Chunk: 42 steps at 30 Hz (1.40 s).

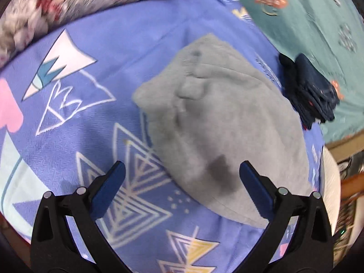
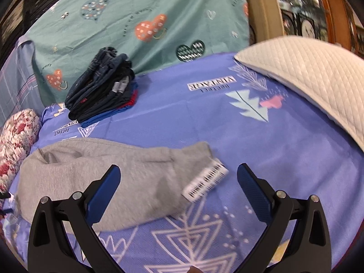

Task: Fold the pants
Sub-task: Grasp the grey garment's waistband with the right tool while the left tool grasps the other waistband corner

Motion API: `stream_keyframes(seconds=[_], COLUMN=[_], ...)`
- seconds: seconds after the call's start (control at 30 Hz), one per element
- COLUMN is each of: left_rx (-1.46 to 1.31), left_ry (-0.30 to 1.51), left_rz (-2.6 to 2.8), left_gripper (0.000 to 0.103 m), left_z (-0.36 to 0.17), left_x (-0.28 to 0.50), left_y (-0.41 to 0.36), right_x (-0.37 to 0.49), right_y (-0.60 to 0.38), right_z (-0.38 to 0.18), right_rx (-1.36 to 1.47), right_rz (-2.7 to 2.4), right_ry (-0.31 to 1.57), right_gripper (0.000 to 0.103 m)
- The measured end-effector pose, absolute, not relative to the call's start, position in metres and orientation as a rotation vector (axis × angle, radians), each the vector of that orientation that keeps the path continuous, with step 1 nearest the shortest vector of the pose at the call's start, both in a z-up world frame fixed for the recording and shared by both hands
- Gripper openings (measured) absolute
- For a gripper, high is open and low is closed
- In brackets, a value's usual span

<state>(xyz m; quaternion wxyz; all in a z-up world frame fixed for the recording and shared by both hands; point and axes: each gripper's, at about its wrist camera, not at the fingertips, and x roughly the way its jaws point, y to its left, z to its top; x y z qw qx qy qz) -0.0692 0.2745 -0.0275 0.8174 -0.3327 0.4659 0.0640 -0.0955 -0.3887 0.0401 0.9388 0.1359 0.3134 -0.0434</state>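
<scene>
1. Bed sheet point(image 2: 284, 154): blue-violet with printed triangles and arrows, spread over the bed; a teal heart-print sheet point(image 2: 141, 6) behind it, a quilted white pillow point(image 2: 307, 77) to the right, a floral cushion point(image 2: 16, 141) at the left edge.
2. Grey pants point(image 1: 216, 118): lying on the blue sheet in a compact, roughly folded bundle, soft fleece-like cloth, a dark patch near the close edge, a black-and-white printed label point(image 2: 206, 183) poking out at one end. Looks close to done, judging by the shape.
3. Stack of folded dark clothes point(image 2: 102, 86): at the far edge of the blue sheet, well apart from the grey bundle.
4. Left gripper point(image 1: 182, 177): jaws wide, holding nothing, hovering above the near edge of the bundle.
5. Right gripper point(image 2: 178, 179): jaws wide, empty, over the label end.
6. For a tidy finish: press out the creases on top, square the edges, tuck the label end under, then pinch both layers together at the near edge so nothing slides apart when lifted.
</scene>
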Motion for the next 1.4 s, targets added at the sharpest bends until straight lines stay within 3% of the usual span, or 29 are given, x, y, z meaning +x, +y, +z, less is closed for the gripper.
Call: stream_keyframes(seconds=[0.27, 0.3, 0.33, 0.37, 0.47, 0.53, 0.63, 0.7, 0.77, 0.83, 0.87, 0.9, 0.93, 1.0, 1.17, 1.27, 1.4], left_rx=[-0.831, -0.808, -0.773, -0.754, -0.729, -0.730, -0.719, -0.740, -0.771, -0.743, -0.732, -0.727, -0.731, -0.746, -0.699, -0.660, -0.634], left_ry=[0.949, 0.957, 0.967, 0.968, 0.971, 0.970, 0.969, 0.961, 0.942, 0.938, 0.932, 0.929, 0.931, 0.887, 0.779, 0.760, 0.847], left_rz=[0.093, 0.100, 0.129, 0.144, 0.138, 0.129, 0.128, 0.131, 0.112, 0.124, 0.124, 0.117, 0.093, 0.063, 0.011, -0.006, 0.020], left_gripper=[0.097, 0.093, 0.079, 0.071, 0.059, 0.056, 0.056, 0.064, 0.086, 0.087, 0.073, 0.057, 0.020, 0.016, 0.013, 0.013, 0.013], left_z=[-0.040, -0.042, -0.043, -0.042, -0.041, -0.043, -0.043, -0.042, -0.042, -0.041, -0.039, -0.038, -0.036, -0.024, 0.028, 0.050, 0.037], left_x=[-0.029, -0.023, -0.021, -0.016, -0.018, -0.021, -0.020, -0.016, -0.007, 0.001, 0.004, 0.005, 0.005, -0.005, -0.046, -0.071, -0.087], left_y=[0.282, 0.279, 0.275, 0.275, 0.274, 0.276, 0.277, 0.277, 0.275, 0.269, 0.266, 0.264, 0.263, 0.266, 0.269, 0.270, 0.277], right_x=[-0.114, -0.115, -0.115, -0.115, -0.113, -0.112, -0.103, -0.091, -0.071, -0.050, -0.041, -0.033, -0.028, -0.033, -0.075, -0.106, -0.137], right_y=[-0.417, -0.419, -0.420, -0.422, -0.430, -0.434, -0.436, -0.432, -0.423, -0.418, -0.418, -0.418, -0.420, -0.420, -0.410, -0.412, -0.424], right_z=[0.032, 0.032, 0.032, 0.031, 0.026, 0.022, 0.014, 0.010, 0.002, -0.009, -0.015, -0.020, -0.022, -0.006, 0.062, 0.093, 0.103], right_rx=[0.301, 0.297, 0.296, 0.298, 0.325, 0.338, 0.381, 0.430, 0.463, 0.507, 0.544, 0.586, 0.624, 0.611, 0.537, 0.511, 0.425], right_rz=[-0.144, -0.145, -0.143, -0.141, -0.130, -0.131, -0.097, -0.040, -0.002, 0.021, 0.037, 0.059, 0.060, 0.062, 0.189, 0.232, 0.165], right_ry=[0.664, 0.664, 0.665, 0.675, 0.719, 0.750, 0.790, 0.815, 0.859, 0.906, 0.929, 0.947, 0.945, 0.875, 0.743, 0.729, 0.783], right_gripper=[0.102, 0.101, 0.100, 0.095, 0.090, 0.089, 0.087, 0.086, 0.085, 0.078, 0.065, 0.042, 0.036, 0.023, 0.018, 0.007, 0.007])
